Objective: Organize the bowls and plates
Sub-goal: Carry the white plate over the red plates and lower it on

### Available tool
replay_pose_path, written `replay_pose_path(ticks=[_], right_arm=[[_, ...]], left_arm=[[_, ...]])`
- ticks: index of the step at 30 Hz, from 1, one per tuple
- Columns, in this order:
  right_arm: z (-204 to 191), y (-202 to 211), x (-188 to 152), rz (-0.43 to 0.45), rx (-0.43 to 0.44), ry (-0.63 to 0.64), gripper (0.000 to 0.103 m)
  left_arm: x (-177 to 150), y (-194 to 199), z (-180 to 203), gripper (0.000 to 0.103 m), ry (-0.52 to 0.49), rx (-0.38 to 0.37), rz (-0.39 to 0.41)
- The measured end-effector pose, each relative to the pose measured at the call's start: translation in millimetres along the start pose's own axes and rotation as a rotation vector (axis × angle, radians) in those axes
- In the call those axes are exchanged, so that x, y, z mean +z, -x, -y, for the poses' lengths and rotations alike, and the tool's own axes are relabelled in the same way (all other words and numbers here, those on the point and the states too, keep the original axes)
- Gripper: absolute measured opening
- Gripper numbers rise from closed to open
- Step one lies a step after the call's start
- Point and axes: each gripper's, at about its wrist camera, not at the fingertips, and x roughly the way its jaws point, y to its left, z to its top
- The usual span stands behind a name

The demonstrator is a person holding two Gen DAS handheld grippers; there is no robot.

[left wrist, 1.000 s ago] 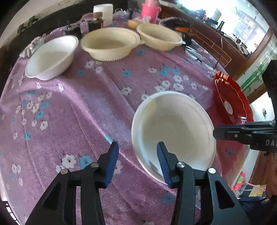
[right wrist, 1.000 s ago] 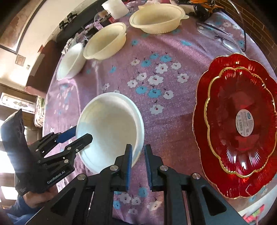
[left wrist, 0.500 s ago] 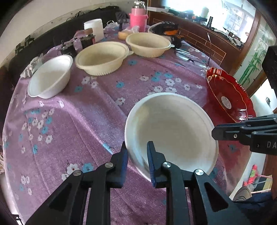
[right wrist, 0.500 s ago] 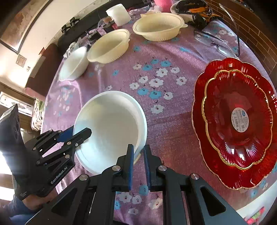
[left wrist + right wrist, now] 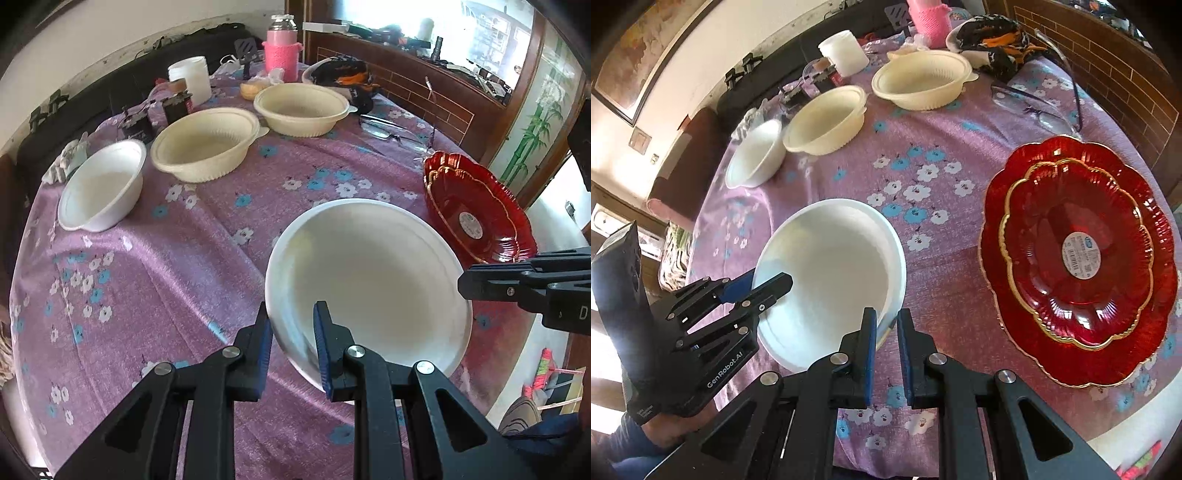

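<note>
A white bowl (image 5: 369, 280) is held above the purple flowered tablecloth (image 5: 166, 258) by both grippers. My left gripper (image 5: 291, 332) is shut on its near rim. My right gripper (image 5: 886, 328) is shut on the opposite rim of the same bowl (image 5: 831, 273); its arm shows at the right of the left wrist view. A second white bowl (image 5: 101, 184) sits at the left. Two cream bowls (image 5: 207, 144) (image 5: 301, 109) sit further back. Two stacked red plates (image 5: 1078, 254) lie at the right, also seen in the left wrist view (image 5: 476, 210).
At the table's far end stand a white tub (image 5: 190, 79), a pink flask (image 5: 282, 53), small dark items (image 5: 177, 105) and a dark patterned cloth (image 5: 343, 74). Glasses (image 5: 1034, 107) lie near the red plates. The table edge runs just beyond the plates.
My left gripper closed onto the white bowl's rim. Both grippers have lifted the bowl off the cloth, and the views have risen and tilted toward the far side.
</note>
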Motion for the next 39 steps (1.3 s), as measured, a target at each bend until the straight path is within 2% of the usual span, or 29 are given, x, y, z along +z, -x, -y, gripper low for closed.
replay_pose_path(ticks=[9, 18, 30, 39], right_arm=[[30, 26, 3, 0.057, -0.009, -0.069, 0.013], [85, 56, 2, 0.116, -0.046, -0.181, 0.013], [163, 77, -8, 0.131, -0.111, -0.308, 0.013], [188, 70, -6, 0.102, -0.129, -0.322, 0.013]], left_arm=[[31, 1, 35, 0.020, -0.064, -0.038, 0.033], [68, -13, 97, 0.020, -0.163, -0.092, 0.046], [87, -60, 174, 0.020, -0.260, -0.142, -0.017], [87, -85, 189, 0.021, -0.266, -0.135, -0.062]])
